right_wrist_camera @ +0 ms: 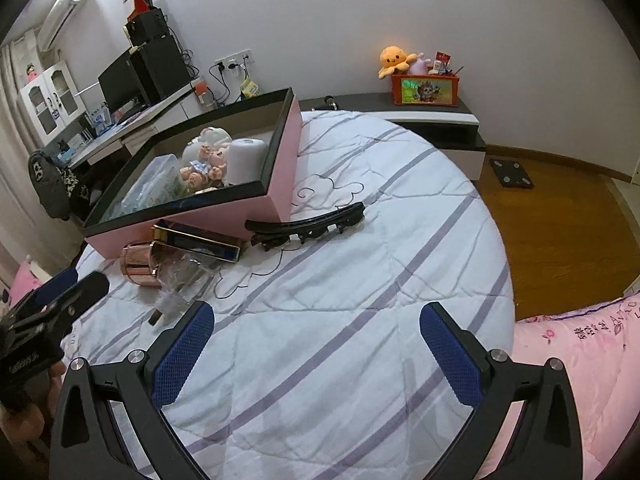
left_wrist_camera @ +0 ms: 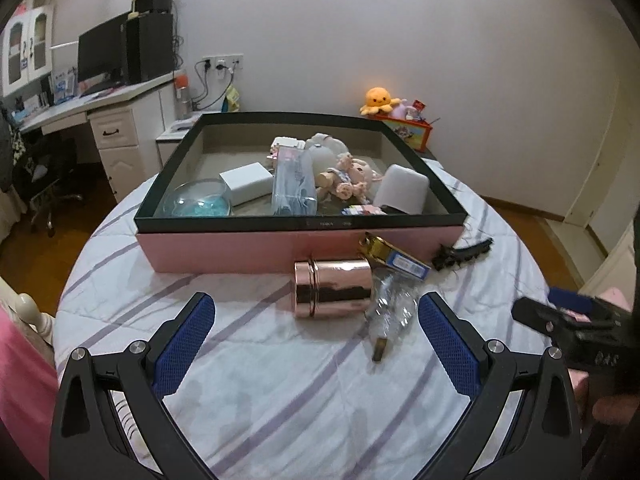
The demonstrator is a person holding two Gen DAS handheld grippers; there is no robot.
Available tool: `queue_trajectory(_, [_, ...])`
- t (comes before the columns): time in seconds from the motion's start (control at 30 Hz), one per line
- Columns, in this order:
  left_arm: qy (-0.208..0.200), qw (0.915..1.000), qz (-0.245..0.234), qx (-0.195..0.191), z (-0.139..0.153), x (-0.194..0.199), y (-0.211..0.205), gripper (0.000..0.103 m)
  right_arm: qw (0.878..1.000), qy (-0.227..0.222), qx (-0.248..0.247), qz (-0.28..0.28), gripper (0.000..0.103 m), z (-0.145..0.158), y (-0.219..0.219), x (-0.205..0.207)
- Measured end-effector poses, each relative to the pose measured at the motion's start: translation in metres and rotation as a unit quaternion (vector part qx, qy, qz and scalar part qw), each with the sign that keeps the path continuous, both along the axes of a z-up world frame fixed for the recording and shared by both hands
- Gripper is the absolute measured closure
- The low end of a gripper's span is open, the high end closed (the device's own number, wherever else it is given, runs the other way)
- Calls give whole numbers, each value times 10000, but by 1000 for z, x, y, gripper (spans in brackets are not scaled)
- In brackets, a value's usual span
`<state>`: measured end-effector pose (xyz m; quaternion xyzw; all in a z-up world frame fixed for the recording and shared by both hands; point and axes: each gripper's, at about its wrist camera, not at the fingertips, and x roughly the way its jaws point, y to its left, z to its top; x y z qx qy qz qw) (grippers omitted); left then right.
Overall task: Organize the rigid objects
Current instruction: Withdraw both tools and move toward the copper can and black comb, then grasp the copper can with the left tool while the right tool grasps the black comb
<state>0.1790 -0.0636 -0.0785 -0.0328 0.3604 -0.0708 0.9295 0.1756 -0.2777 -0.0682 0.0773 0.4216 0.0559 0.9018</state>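
Observation:
A pink box with a black rim (left_wrist_camera: 256, 246) (right_wrist_camera: 280, 176) sits on a round striped bed and holds several items: a doll, a white block, a clear case, a grey cup. In front of it lie a rose-gold tin (left_wrist_camera: 334, 288) (right_wrist_camera: 138, 266), a clear bottle (left_wrist_camera: 390, 312) (right_wrist_camera: 180, 280), a blue and gold box (left_wrist_camera: 394, 258) (right_wrist_camera: 200, 240) and a black hair clip (left_wrist_camera: 464, 254) (right_wrist_camera: 308, 224). My left gripper (left_wrist_camera: 316, 324) is open and empty, just short of the tin and bottle. My right gripper (right_wrist_camera: 316, 332) is open and empty over bare bedding, right of these things.
The bed's edge curves round to wooden floor (right_wrist_camera: 560, 232) on the right. A low black and white cabinet (right_wrist_camera: 436, 124) with an orange toy box stands behind. A desk with a monitor (left_wrist_camera: 100, 56) is at the far left. A pink pillow (right_wrist_camera: 580, 360) lies at the right.

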Motion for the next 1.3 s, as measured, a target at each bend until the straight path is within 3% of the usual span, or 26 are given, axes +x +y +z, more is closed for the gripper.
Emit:
queue_trajectory(0.4, [506, 9980, 299, 224, -31, 43, -8, 1, 9995, 194, -13, 245, 0, -14, -2, 38])
queue_trajectory(0.47, [584, 9975, 397, 86, -34, 48, -2, 2, 9993, 243, -17, 282, 0, -17, -4, 47])
queue_trajectory(0.57, [722, 9967, 377, -63, -38, 52, 4, 16, 9985, 347, -35, 423, 0, -21, -2, 63])
queue_trajectory(0.63, [862, 9957, 329, -70, -44, 53, 4, 36, 9977, 399, -57, 545, 0, -23, 3, 70])
queue_trajectory(0.73, [837, 9959, 317, -110, -44, 50, 9, 45, 9968, 486, -120, 621, 0, -28, 8, 79])
queue_trajectory(0.93, [812, 9964, 230, -115, -43, 47, 21, 44, 9969, 541, -166, 551, 0, -29, 15, 87])
queue_trajectory(1.1, [776, 9970, -29, -56, -46, 51, 21, 44, 9954, 497, -759, 308, 0, -36, 33, 84])
queue_trajectory(1.17, [761, 9969, -113, -143, -45, 51, 24, 44, 9944, 457, -925, 242, 4, -37, 37, 81])
queue_trajectory(1.23, [751, 9967, -188, -237, -44, 49, 29, 45, 9949, 423, -901, 185, 20, -33, 36, 75])
queue_trajectory(1.3, [727, 9965, -221, -354, -43, 45, 35, 45, 9954, 383, -864, 127, 27, -28, 34, 69])
